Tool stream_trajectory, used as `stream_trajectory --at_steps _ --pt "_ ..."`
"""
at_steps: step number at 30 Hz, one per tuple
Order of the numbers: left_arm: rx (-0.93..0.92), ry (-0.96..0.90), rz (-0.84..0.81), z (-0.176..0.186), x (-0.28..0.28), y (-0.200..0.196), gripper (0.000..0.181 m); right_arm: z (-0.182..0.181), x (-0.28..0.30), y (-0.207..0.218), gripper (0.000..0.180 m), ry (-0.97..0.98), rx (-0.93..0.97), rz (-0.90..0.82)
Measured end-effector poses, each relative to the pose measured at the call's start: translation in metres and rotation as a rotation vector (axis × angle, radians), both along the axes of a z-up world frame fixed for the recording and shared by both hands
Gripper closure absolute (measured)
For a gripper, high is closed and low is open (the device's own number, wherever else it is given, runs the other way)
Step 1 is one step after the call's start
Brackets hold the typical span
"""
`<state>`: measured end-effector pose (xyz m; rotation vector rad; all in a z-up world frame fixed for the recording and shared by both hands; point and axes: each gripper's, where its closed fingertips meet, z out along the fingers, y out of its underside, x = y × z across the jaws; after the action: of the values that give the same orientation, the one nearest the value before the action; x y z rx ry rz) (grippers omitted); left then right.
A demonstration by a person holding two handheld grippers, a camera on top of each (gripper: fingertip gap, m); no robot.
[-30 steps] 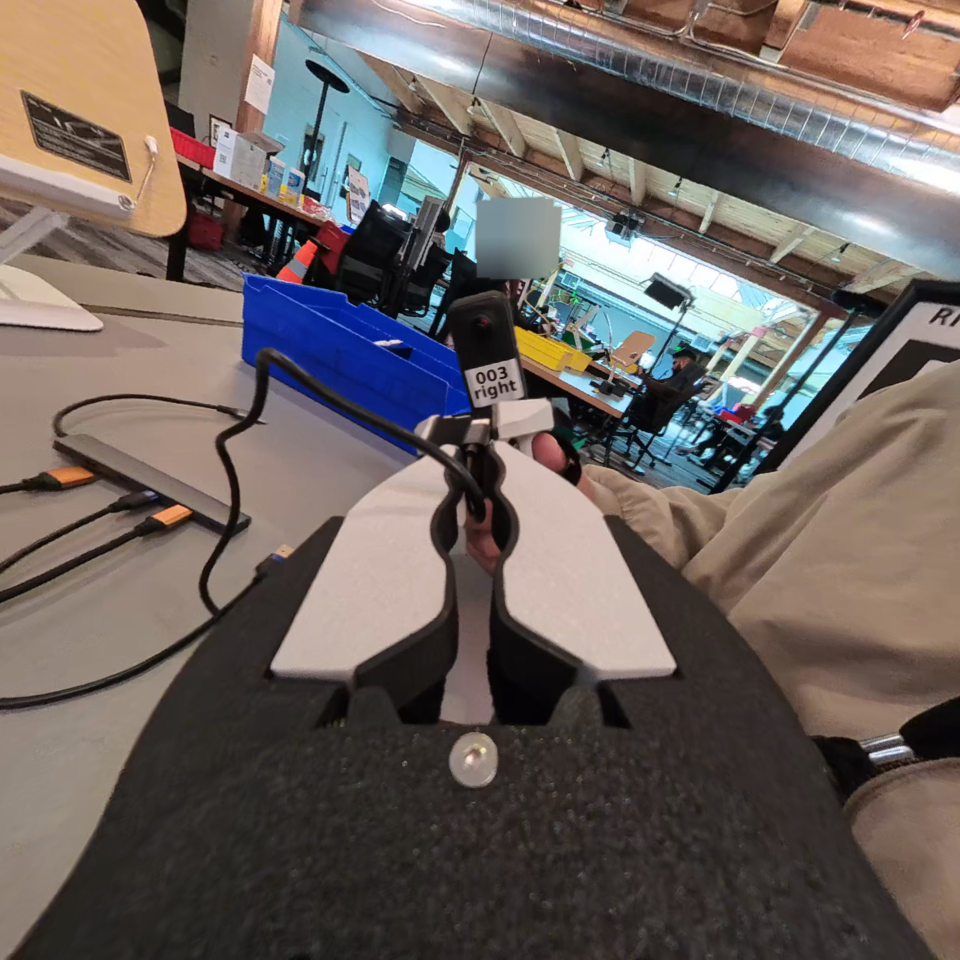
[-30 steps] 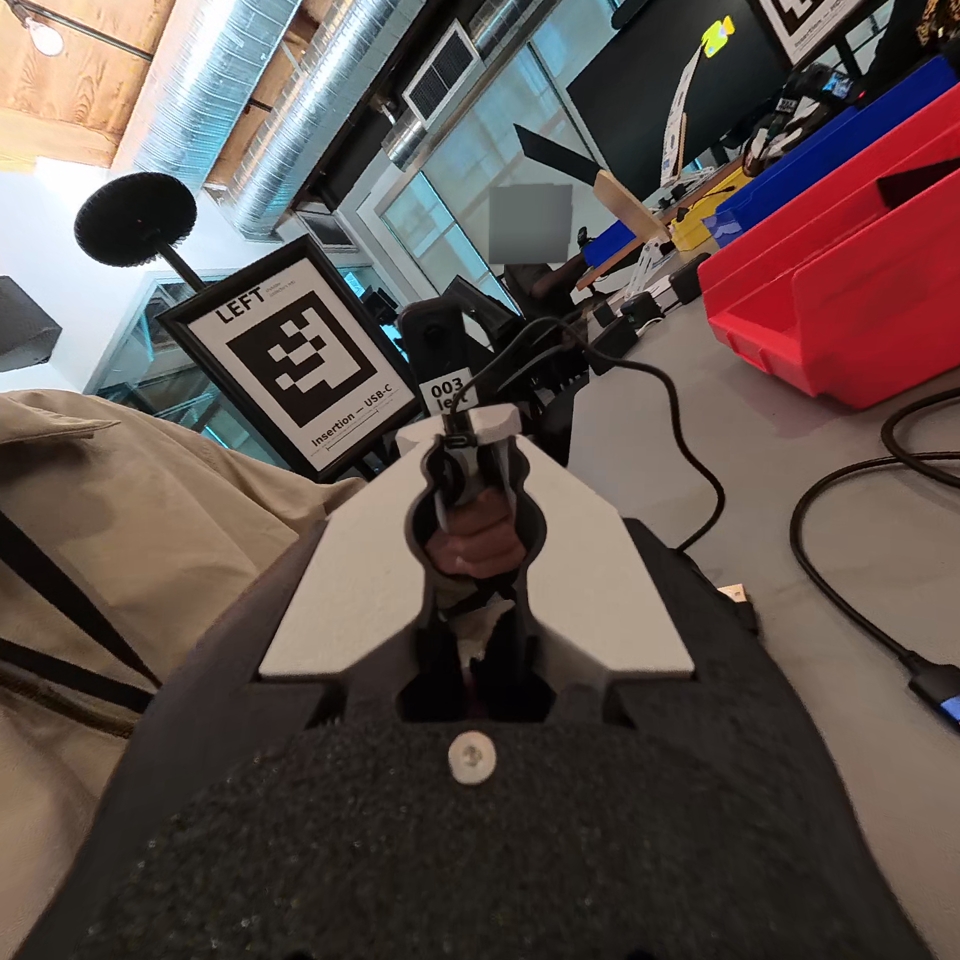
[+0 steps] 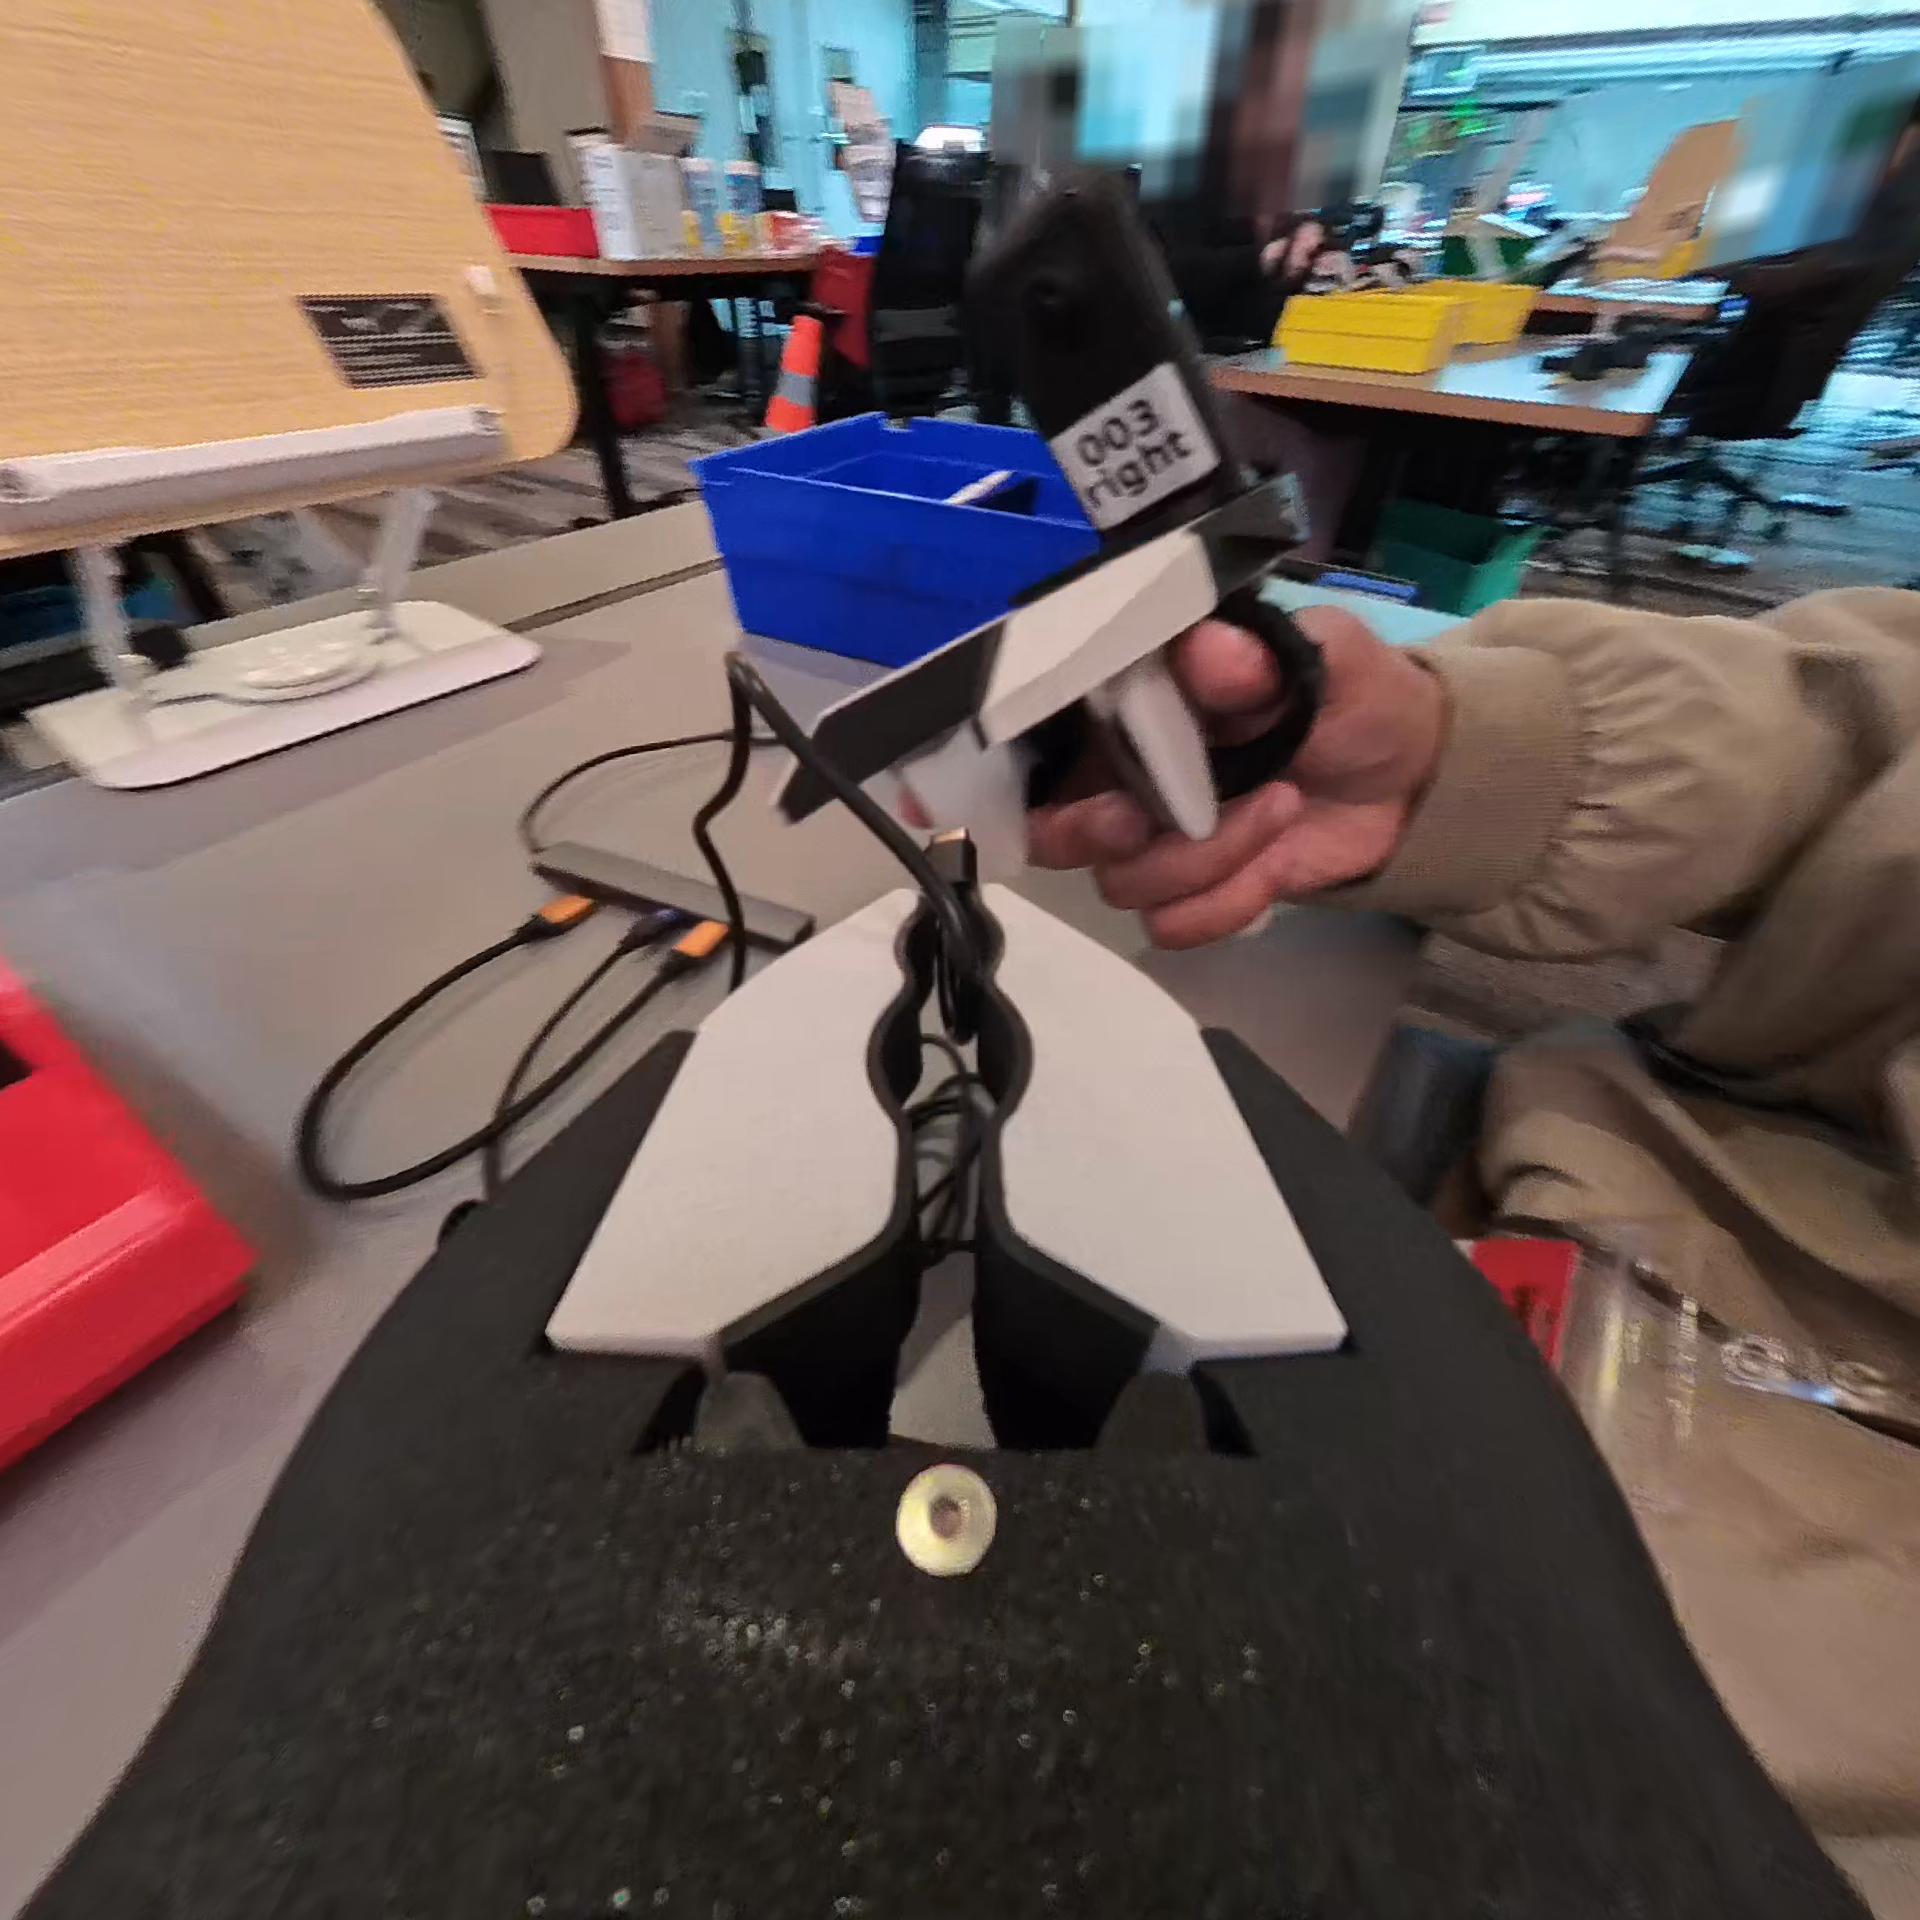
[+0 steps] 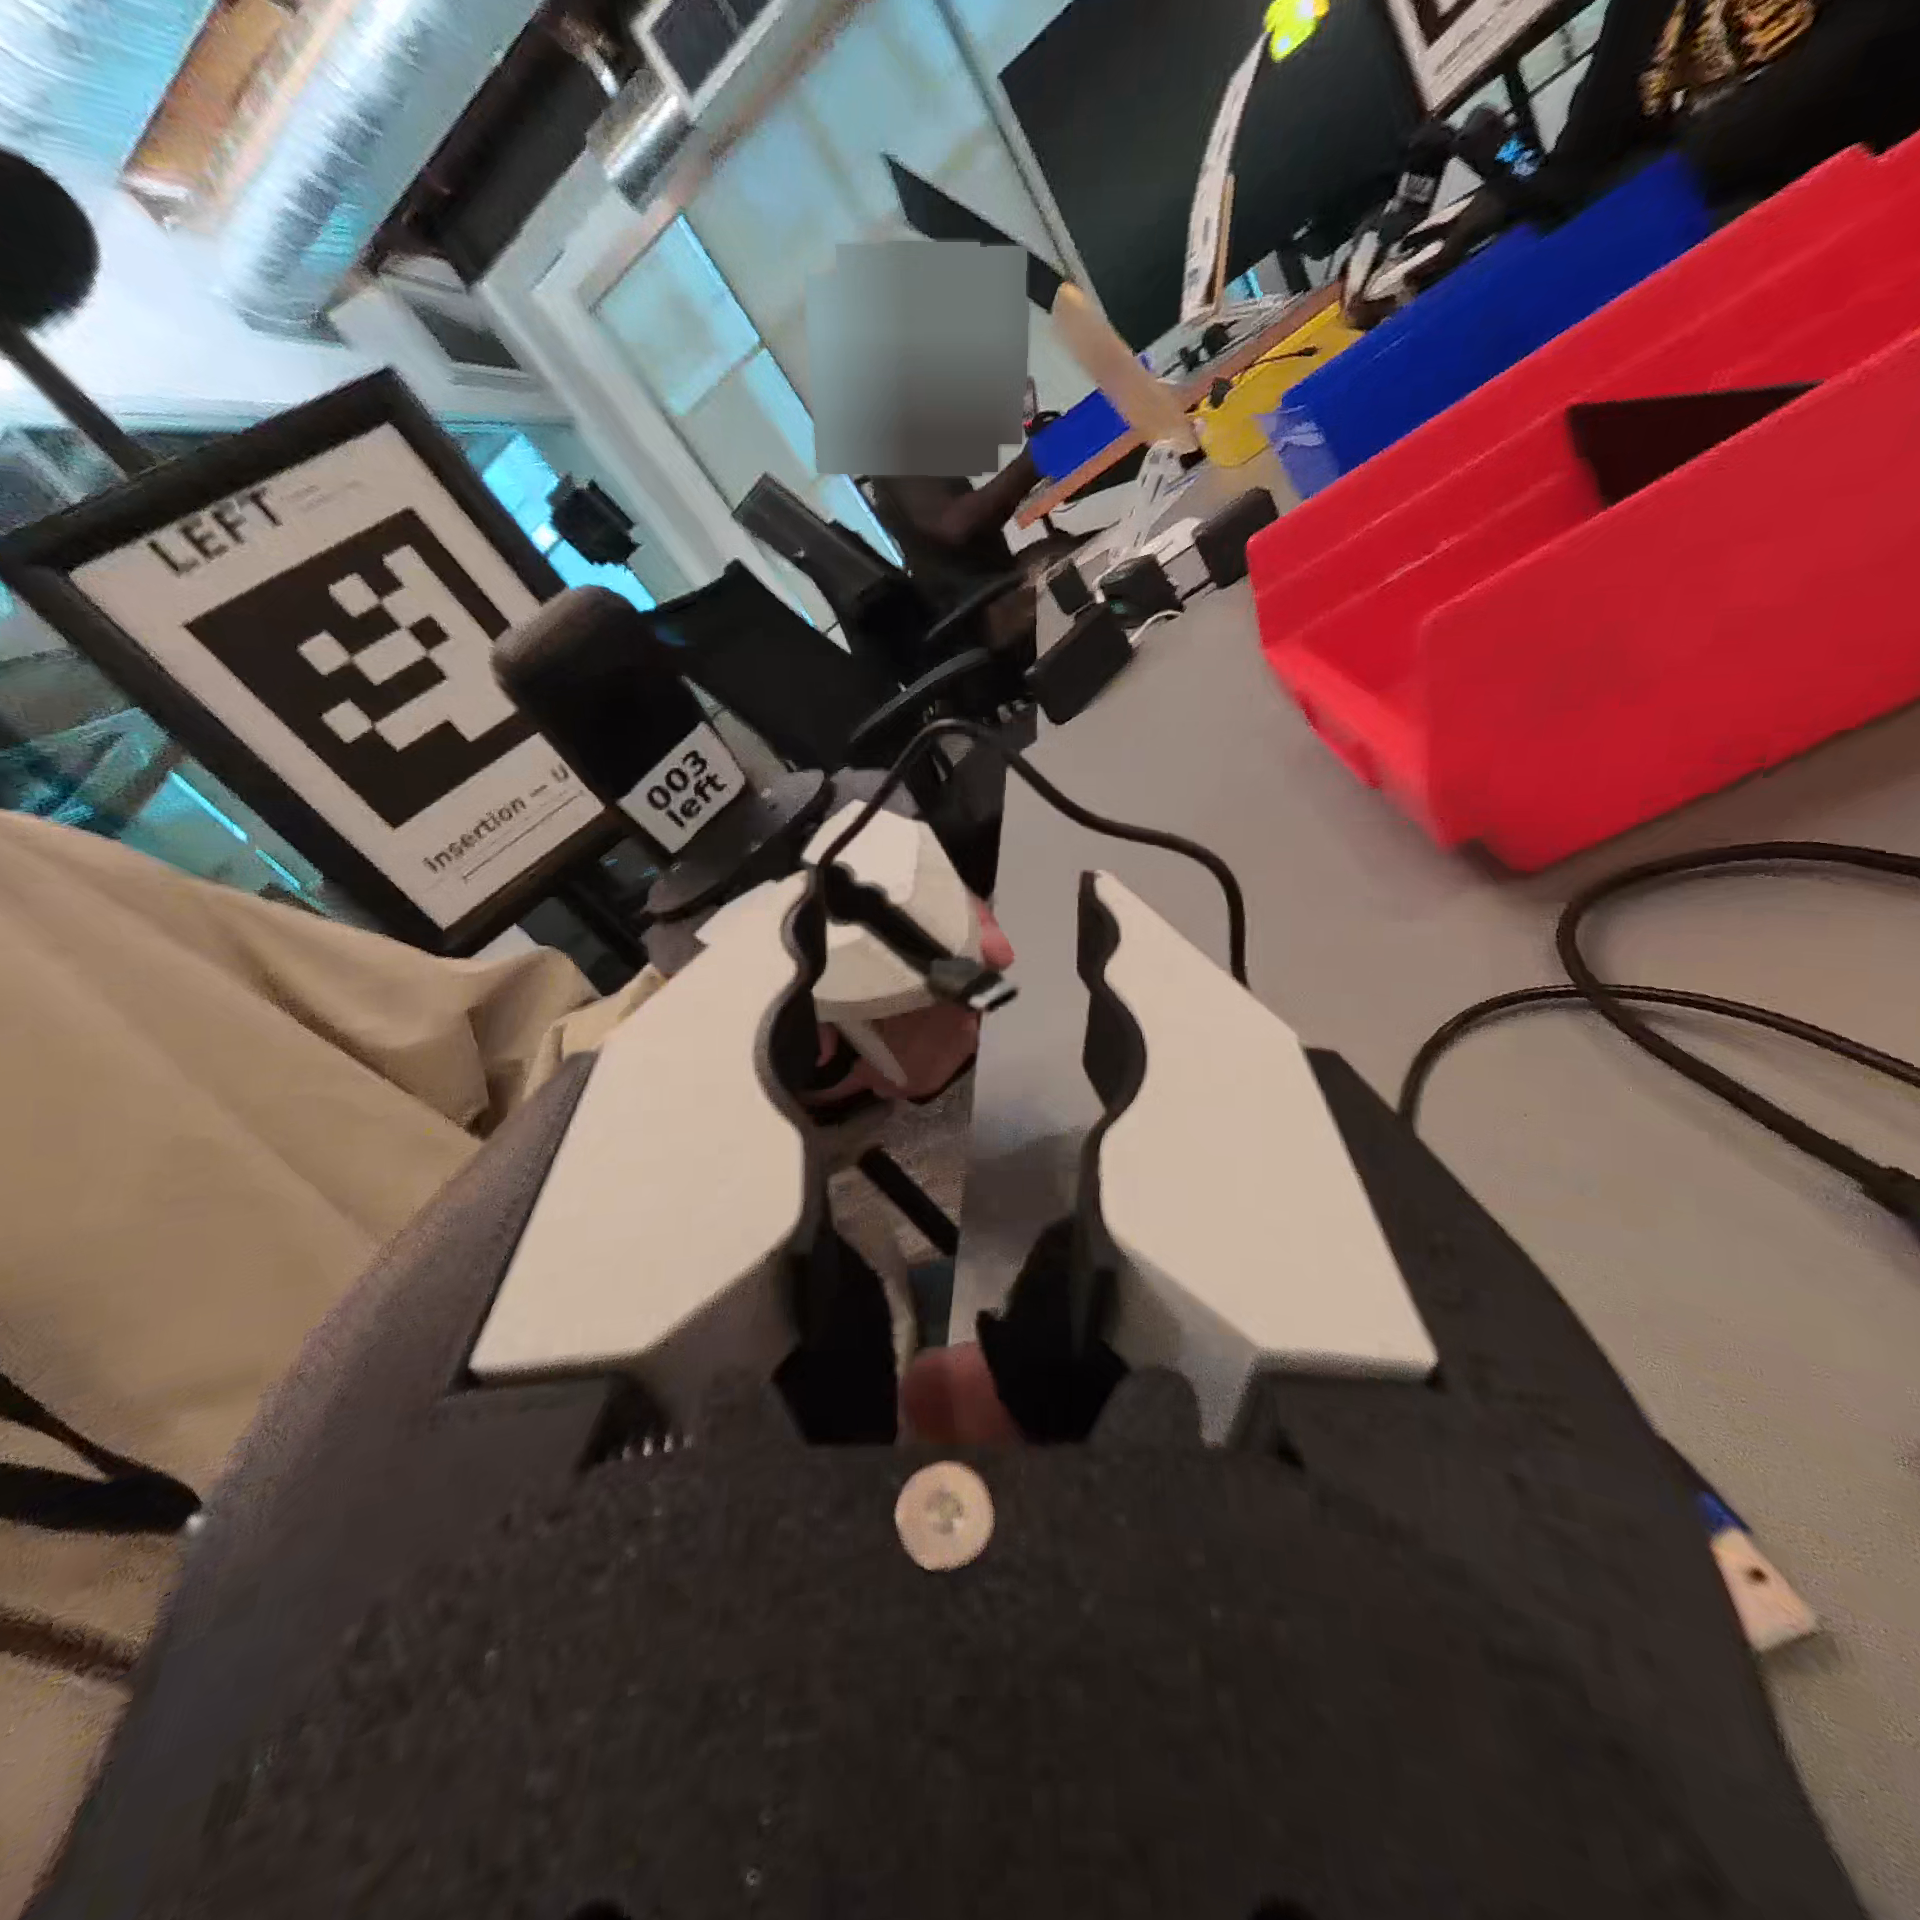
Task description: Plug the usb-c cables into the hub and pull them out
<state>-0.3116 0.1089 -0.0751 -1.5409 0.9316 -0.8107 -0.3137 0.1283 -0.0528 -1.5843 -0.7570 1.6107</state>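
A black USB-C cable (image 3: 940, 914) is being held off the table, pinched near its plug end between the closed fingers of the left gripper (image 3: 951, 940). Its bare metal plug (image 3: 954, 844) is sticking up just past the fingertips, and the cord is looping away behind toward the hub. In the right wrist view the same plug (image 4: 977, 985) is pointing sideways into the gap of the right gripper (image 4: 940, 925), whose fingers are standing apart and gripping nothing.

The hub (image 3: 670, 891), a slim grey bar, is lying flat on the grey table (image 3: 260, 883) to the left and beyond the left gripper. Three cables are sitting plugged along its near edge, two with orange collars (image 3: 566, 909) and a dark one between them.

Judging by this, one cable is being passed or re-gripped between the two tools before insertion, so the plugging step looks only partly done. The next move probably calls for the right gripper to close squarely on the plug's housing, not the thin cord, then for the plug to be levelled and lined up with a free port. I cannot tell from here which ports are free.

A blue bin (image 3: 894, 540) is standing behind the hub, a red bin (image 4: 1558, 634) is sitting off to one side, and loose black cables (image 4: 1714, 1049) are trailing across the table near the right gripper.
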Motion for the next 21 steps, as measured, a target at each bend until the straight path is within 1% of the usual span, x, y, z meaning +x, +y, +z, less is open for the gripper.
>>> stream_trajectory --at_steps 3,8,11,13,14,16,18,19,21 --pt "-0.026 -0.006 -0.114 -0.002 0.013 -0.016 0.176 -0.011 -0.001 0.001 0.134 -0.055 0.038 -0.007" --pt "-0.032 0.064 -0.150 -0.015 0.021 -0.023 0.176 0.004 0.003 -0.006 0.137 0.029 -0.002 0.039" --pt "-0.034 0.127 -0.165 -0.027 0.029 -0.025 0.176 0.020 -0.004 -0.005 0.132 0.062 -0.051 0.068" --pt "-0.019 0.170 -0.165 -0.033 0.034 -0.027 0.176 0.037 -0.017 -0.015 0.123 0.076 -0.054 0.145" --pt "-0.017 0.181 -0.155 -0.034 0.036 -0.026 0.176 0.053 -0.021 -0.023 0.124 0.122 -0.056 0.197" --pt "-0.016 0.176 -0.123 -0.032 0.034 -0.024 0.176 0.077 -0.024 -0.035 0.121 0.168 -0.052 0.256" --pt "-0.005 0.169 -0.016 -0.026 0.017 -0.008 0.176 0.075 -0.015 -0.025 0.120 0.092 0.029 0.171" --pt "0.004 0.155 0.062 -0.020 0.000 0.004 0.176 0.064 -0.005 -0.013 0.120 0.014 0.075 0.100" --pt "-0.007 0.055 0.256 0.002 -0.048 0.033 0.176 0.022 0.024 0.027 0.120 -0.207 0.141 -0.103"
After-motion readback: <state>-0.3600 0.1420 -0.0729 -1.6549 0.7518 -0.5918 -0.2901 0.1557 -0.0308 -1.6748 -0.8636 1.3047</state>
